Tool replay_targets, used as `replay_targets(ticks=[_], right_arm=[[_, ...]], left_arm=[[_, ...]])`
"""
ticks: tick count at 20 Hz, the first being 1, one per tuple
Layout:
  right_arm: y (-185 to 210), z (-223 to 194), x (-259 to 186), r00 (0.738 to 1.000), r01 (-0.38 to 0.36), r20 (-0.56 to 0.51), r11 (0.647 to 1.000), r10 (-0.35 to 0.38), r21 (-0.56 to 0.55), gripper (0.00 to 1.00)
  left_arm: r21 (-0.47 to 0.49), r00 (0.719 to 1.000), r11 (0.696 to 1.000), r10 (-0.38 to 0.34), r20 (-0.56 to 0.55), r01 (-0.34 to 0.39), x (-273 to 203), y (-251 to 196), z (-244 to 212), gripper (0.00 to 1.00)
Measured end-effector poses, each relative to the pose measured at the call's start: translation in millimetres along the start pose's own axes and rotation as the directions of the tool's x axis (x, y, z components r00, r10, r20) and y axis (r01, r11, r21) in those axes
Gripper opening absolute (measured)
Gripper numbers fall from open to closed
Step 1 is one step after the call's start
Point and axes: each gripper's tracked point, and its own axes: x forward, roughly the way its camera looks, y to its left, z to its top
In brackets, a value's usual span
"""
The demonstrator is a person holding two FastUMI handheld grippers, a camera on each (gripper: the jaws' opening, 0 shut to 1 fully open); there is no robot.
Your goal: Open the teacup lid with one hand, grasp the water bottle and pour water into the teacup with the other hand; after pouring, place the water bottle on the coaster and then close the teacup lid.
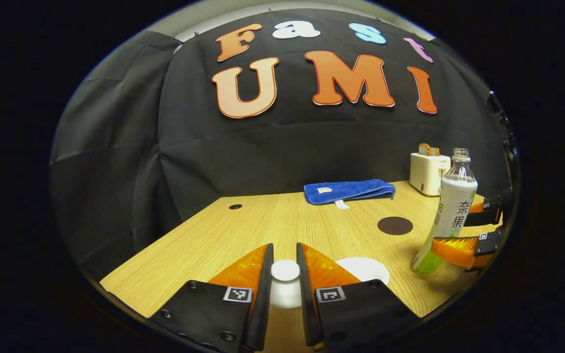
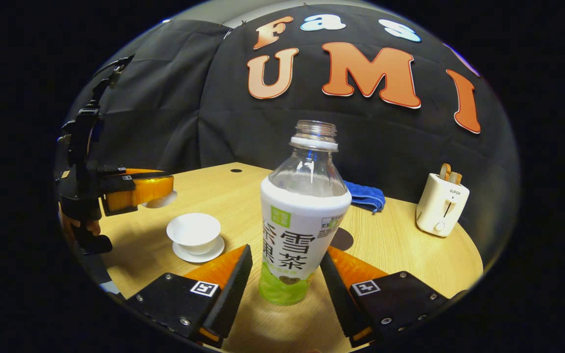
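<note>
- Wooden table (image 2: 410, 255): we see the uncovered teacup (image 2: 193, 232) on its saucer.
- Left gripper (image 1: 285, 274) pinches the lid (image 1: 285, 270), raised.
- Right gripper (image 2: 286, 279), spread, flanks the uncapped water bottle (image 2: 302, 220); coaster (image 1: 395, 225) just beyond.

The bottle (image 2: 305, 215) hid most of the coaster (image 2: 342, 239) and part of the blue towel (image 2: 367, 197). Whether the jaws touched the bottle was unclear.
</note>
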Motion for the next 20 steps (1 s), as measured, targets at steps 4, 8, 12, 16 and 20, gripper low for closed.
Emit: replay_targets(ticks=[4,8,12,16,20], right_arm=[[4,-1,2,1.000,-0.002,-0.009,1.000,0.002,0.013,0.70],[8,2,1,1.000,-0.010,-0.007,1.000,0.010,0.004,0.67],[7,5,0,1.000,-0.002,-0.004,1.000,0.002,-0.023,0.67],[3,7,0,1.000,0.021,-0.009,0.995,-0.022,-0.095,0.63],[-6,14,-2,0.999,0.050,-0.005,0.985,-0.051,-0.163,0.63]], left_arm=[[-0.004,1.000,1.000,0.004,-0.007,-0.004,-1,5,-5,0.33],[-0.009,1.000,1.000,0.006,-0.009,-0.006,-2,8,-7,0.33],[-0.011,1.000,1.000,0.010,0.002,-0.010,-5,13,-5,0.33],[-0.013,1.000,1.000,0.014,0.010,-0.014,-5,16,-3,0.31],[-0.013,1.000,1.000,0.012,0.011,-0.012,-5,17,-4,0.33]])
